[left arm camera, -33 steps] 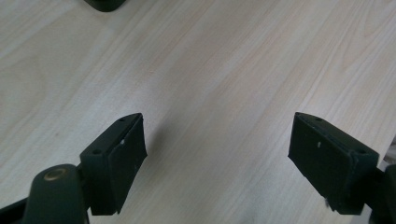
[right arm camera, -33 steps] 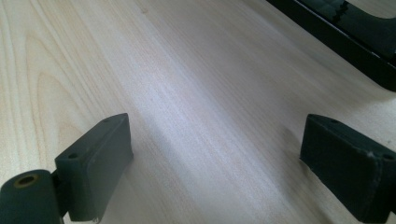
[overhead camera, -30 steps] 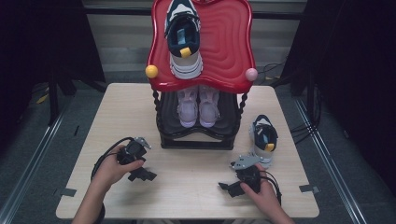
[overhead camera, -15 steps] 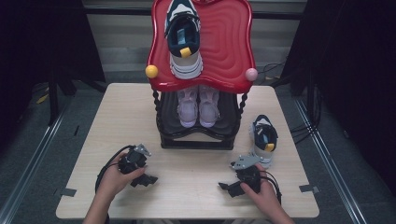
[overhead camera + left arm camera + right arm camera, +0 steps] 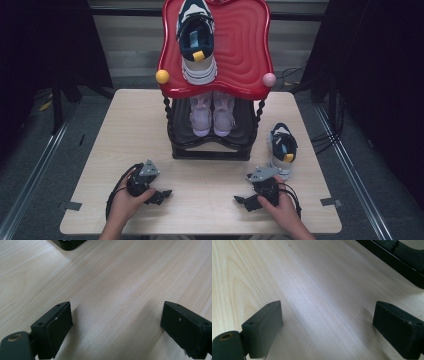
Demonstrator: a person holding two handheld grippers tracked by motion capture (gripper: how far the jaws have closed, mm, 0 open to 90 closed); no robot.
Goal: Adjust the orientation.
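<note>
Both grippers rest low near the table's [image 5: 125,125] near edge, the left gripper [image 5: 159,195] and right gripper [image 5: 243,202] each with jaws spread wide, holding nothing. The loose sneaker [image 5: 282,149] stands just right of the shoe rack [image 5: 210,150]; a hasty reach might topple it.

Your surface [image 5: 150,130]: pale wood, fine straight grain. Your left gripper [image 5: 161,193] and right gripper [image 5: 243,200]: black, matte jaws, each with grey plate on top. Rack top tray [image 5: 242,45]: glossy red, rippled rings; yellow knob [image 5: 162,76] at one corner, pink knob [image 5: 269,79] at other. Lower rack frame [image 5: 210,150]: black. Shoe on tray [image 5: 196,40]: navy and white, yellow tab. Pair below [image 5: 212,114]: pale lilac. Shoe on surface [image 5: 283,147]: navy, white, yellow tab.
</note>
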